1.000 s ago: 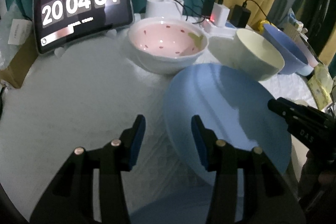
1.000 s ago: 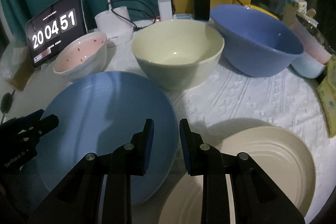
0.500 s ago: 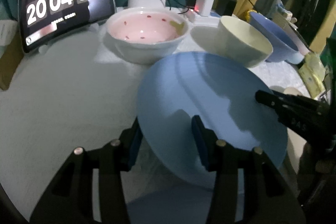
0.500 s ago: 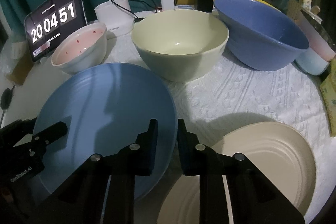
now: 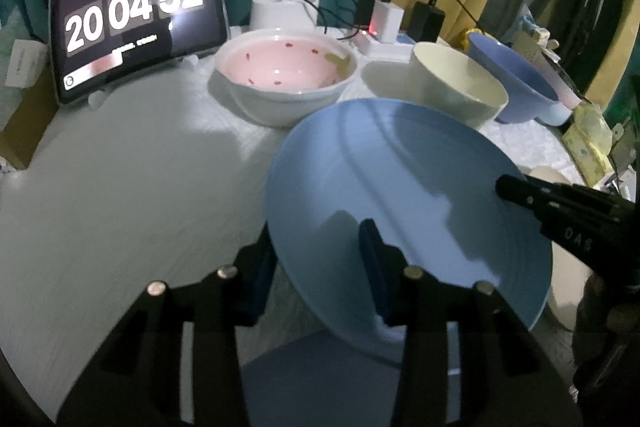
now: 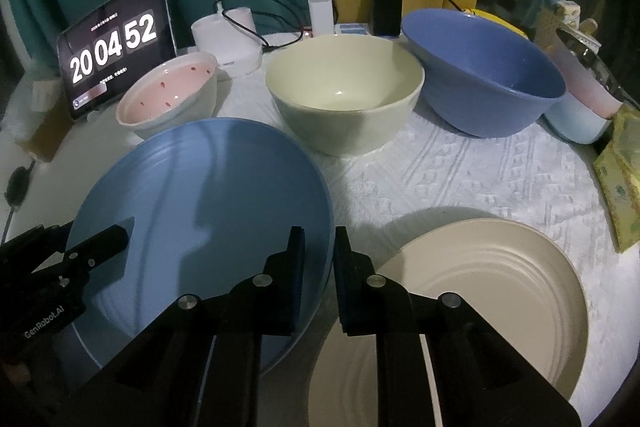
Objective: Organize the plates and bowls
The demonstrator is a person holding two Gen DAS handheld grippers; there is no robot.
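Note:
A large light blue plate point(image 5: 400, 195) point(image 6: 208, 195) is held tilted above the table. My right gripper point(image 6: 319, 259) is shut on its right rim. My left gripper point(image 5: 316, 259) straddles its left rim with the jaws still apart, one finger above the plate and one below. A second blue plate point(image 5: 320, 379) lies on the table beneath. A cream plate point(image 6: 480, 291) lies at the right. Behind stand a pink-lined bowl point(image 5: 286, 75) point(image 6: 168, 95), a cream bowl point(image 6: 344, 91) point(image 5: 460, 83) and a dark blue bowl point(image 6: 484, 71) point(image 5: 516, 79).
A tablet clock point(image 5: 136, 23) point(image 6: 116, 47) stands at the back left. A white lamp base point(image 6: 228, 35), chargers and cables point(image 6: 320, 11) line the back. Stacked pink and pale blue cups point(image 6: 580, 107) and yellow packets point(image 6: 620, 179) sit at the right edge.
The blue plate has risen and tilted in my right gripper. My left gripper has moved in so its fingers now bracket the plate's left rim.

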